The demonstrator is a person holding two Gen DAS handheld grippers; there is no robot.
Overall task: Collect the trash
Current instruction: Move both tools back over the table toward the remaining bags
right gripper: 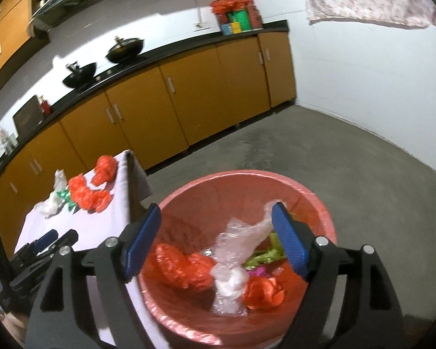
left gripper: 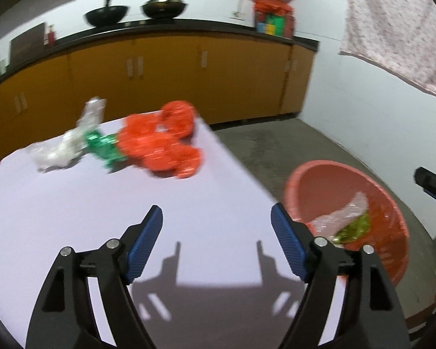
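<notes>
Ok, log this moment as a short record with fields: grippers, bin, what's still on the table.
left gripper: open, empty, over the white-covered table
right gripper: open, empty, above the bin
bin: round pink plastic tub on the floor beside the table, holding clear, orange and green wrappers
left on table: crumpled orange plastic bags, green foil wrapper, clear plastic bag

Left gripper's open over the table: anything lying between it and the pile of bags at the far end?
Nothing. In the left wrist view, only bare white tabletop and the gripper's shadow lie between the left gripper and the orange, green and clear bags.
</notes>
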